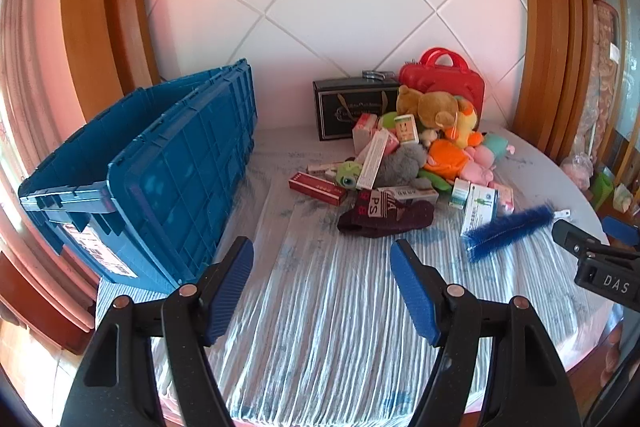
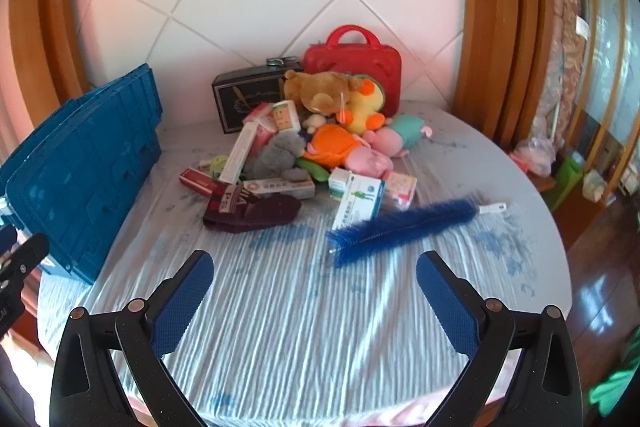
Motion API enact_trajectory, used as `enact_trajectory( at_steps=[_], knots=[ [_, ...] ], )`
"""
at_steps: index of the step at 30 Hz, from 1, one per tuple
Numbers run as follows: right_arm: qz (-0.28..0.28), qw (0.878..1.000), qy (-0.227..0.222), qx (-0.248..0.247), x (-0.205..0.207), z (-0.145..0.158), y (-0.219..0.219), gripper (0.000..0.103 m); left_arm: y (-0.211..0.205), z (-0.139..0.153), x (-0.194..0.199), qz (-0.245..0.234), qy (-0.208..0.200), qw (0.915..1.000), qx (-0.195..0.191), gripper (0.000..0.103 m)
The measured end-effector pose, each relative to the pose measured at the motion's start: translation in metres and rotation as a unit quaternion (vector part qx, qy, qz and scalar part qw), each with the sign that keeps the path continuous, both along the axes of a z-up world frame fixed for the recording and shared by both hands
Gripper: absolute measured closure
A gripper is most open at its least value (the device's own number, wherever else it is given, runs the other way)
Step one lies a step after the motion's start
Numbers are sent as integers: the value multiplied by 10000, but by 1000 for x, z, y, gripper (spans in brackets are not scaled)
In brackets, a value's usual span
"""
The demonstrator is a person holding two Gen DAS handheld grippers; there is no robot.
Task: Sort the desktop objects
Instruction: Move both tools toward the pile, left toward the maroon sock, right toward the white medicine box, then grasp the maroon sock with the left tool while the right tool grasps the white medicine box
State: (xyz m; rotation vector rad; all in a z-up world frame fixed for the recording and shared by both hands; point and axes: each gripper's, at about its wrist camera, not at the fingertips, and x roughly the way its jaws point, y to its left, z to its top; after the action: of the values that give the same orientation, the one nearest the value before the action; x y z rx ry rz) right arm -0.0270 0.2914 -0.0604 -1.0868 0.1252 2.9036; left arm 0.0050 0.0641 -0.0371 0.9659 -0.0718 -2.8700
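The left gripper (image 1: 322, 287) is showing black plastic arms with small round copper-coloured pins at the joints. Its fingers (image 1: 234, 283) are wearing blue pads with a bumpy, ridged face. The right gripper (image 2: 314, 303) is looking just the same, with black arms, round pins and blue dotted pads. In the left view its black side is carrying white letters, "DAS".

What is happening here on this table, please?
A person holds two grippers over a table with a heap of toys, small boxes and a dark sock to sort. Both the left gripper and the right gripper are open and empty. A blue brush lies nearest to the right one. A blue crate stands at the left; a red case and a black box stand behind the heap.
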Motion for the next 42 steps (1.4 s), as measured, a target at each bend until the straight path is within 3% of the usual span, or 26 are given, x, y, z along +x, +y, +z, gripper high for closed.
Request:
enact_trajectory(
  at_steps=[6, 14, 23, 36, 42],
  knots=[
    [-441, 9984, -353, 36, -15, -22, 17, 0, -3, -23, -42, -208, -345, 9991, 143, 33],
    [-1362, 9855, -990, 221, -49, -45, 52, 0, -7, -62, -122, -639, -1024, 9916, 464, 33],
    [-1727, 9756, -1339, 224, -83, -64, 81, 0, -2, -102, -193, -563, -1574, 9847, 490, 33],
    [-685, 9812, -1783, 283, -198, -105, 112, 0, 51, -170, -298, 183, -2236, 9718, 727, 33],
    [-179, 9747, -2215, 244, -249, -149, 114, 0, 63, -222, -336, 534, -2782, 9576, 528, 33]
  ],
)
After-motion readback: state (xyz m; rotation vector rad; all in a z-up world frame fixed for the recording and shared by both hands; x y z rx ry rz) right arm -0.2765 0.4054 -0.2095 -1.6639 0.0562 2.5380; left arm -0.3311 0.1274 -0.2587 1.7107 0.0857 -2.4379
